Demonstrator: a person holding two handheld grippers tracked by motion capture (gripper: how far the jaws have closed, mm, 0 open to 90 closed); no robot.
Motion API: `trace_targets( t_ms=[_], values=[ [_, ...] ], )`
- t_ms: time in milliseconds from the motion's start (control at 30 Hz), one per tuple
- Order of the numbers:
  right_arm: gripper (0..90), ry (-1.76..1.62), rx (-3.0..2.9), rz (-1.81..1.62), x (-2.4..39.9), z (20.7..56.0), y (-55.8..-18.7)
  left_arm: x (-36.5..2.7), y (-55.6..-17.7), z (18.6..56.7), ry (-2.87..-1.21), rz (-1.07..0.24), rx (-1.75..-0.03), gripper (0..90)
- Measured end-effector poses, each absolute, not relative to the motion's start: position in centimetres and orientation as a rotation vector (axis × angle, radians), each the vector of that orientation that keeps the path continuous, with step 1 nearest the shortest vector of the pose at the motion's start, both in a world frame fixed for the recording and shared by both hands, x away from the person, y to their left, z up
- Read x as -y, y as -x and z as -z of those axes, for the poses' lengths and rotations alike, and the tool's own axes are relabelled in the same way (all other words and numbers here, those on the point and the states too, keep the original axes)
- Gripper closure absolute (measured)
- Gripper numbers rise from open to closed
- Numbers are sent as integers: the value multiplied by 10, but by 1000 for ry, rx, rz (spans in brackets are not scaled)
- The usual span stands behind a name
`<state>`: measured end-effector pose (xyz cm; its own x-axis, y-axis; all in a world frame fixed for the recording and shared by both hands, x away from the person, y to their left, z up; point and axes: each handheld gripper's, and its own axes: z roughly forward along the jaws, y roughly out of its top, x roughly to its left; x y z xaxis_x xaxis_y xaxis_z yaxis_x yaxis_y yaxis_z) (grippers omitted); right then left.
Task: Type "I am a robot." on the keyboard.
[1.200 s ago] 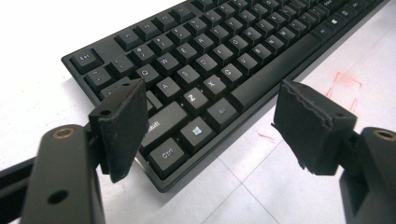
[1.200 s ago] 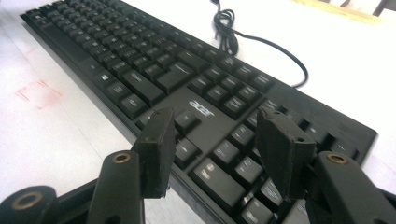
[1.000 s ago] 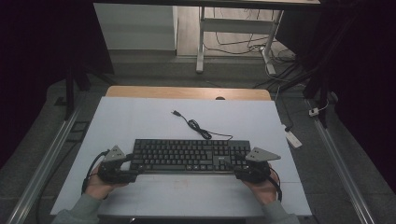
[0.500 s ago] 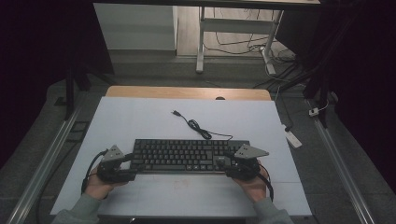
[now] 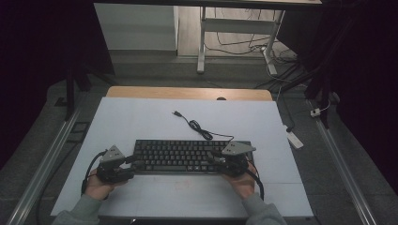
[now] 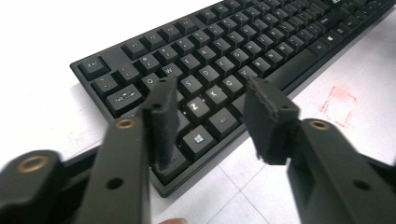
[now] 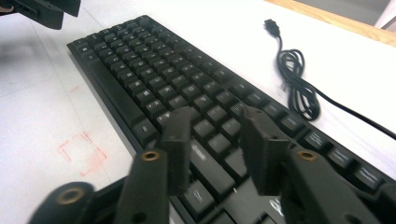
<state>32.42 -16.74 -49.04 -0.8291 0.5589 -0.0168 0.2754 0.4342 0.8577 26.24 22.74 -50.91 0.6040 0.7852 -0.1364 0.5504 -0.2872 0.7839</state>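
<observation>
A black keyboard (image 5: 187, 157) lies flat on the white table top, its coiled cable (image 5: 197, 126) running off behind it. My left gripper (image 5: 133, 164) sits at the keyboard's left front corner. In the left gripper view its jaws (image 6: 212, 107) hang half-wide over the Z, X and Windows keys; they have just been closing, and nothing is pinched between the pads. My right gripper (image 5: 213, 161) is over the keyboard's right part. Its jaws (image 7: 217, 135) hover above the keys with a gap; they too have just been closing, on nothing. The cable (image 7: 296, 84) ends in a plug (image 7: 272, 25).
The white table top (image 5: 141, 117) has a wooden strip (image 5: 187, 92) along its far edge. A faint red square mark (image 6: 338, 100) lies on the table in front of the keyboard. A white power strip (image 5: 294, 139) lies on the floor at the right.
My right hand has slid left from the keyboard's right end to over its keys. Both pairs of jaws stand narrower than before. The left hand has stayed put.
</observation>
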Motion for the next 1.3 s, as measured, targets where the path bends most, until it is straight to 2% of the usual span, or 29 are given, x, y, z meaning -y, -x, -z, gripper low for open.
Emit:
trace_targets(
  t_ms=[33, 167, 233, 300, 500, 900, 1300],
  values=[
    [677, -719, -2392, -1348, 167, 490, -324, -227, -262, 509, -1977, -346, -1057, 559],
    [800, -689, -2423, -1351, 151, 489, -329, -228, -262, 508, -1975, -341, -1051, 660],
    [825, -682, -2423, -1361, 147, 489, -330, -228, -262, 508, -1972, -342, -1051, 679],
    [882, -663, -2445, -1355, 139, 489, -332, -229, -262, 508, -1969, -342, -1051, 739],
    [895, -647, -2468, -1348, 125, 488, -336, -231, -262, 506, -1959, -342, -1053, 889],
    [894, -635, -2516, -1323, 94, 495, -345, -235, -266, 509, -1971, -349, -1082, 890],
    [894, -655, -2546, -1285, 81, 500, -354, -230, -278, 521, -2024, -373, -1125, 890]
  ],
)
